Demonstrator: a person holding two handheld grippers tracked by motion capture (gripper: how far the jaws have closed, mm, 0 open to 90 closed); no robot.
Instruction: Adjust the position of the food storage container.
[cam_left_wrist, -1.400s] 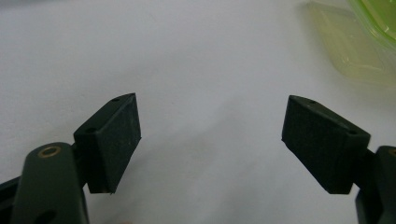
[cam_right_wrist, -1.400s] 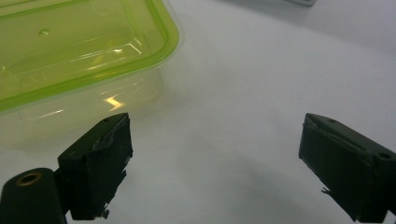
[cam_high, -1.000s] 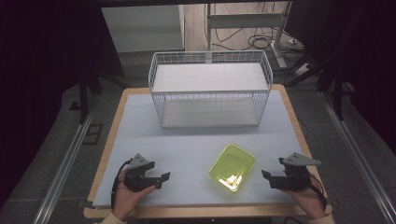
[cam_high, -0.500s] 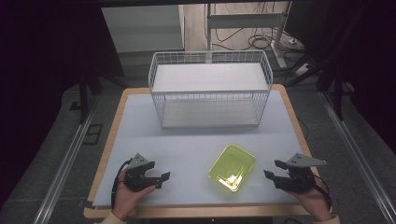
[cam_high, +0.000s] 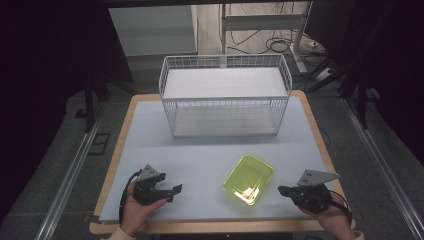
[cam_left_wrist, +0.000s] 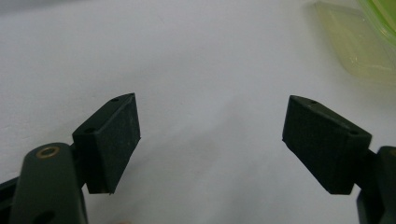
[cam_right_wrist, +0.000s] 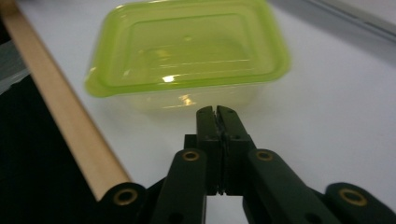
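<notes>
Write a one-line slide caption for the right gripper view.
Right tongs shut, empty, pointing at a lidded green container on the white table.

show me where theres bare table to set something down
Widest free patch: the strip between the wire basket and the green container, running the table's full width. Also free: the stretch between the left tongs and the container. It is tight between the container and the right tongs, near the front edge.

Green container (cam_left_wrist: 369, 42) edge-cropped, blurred
</notes>
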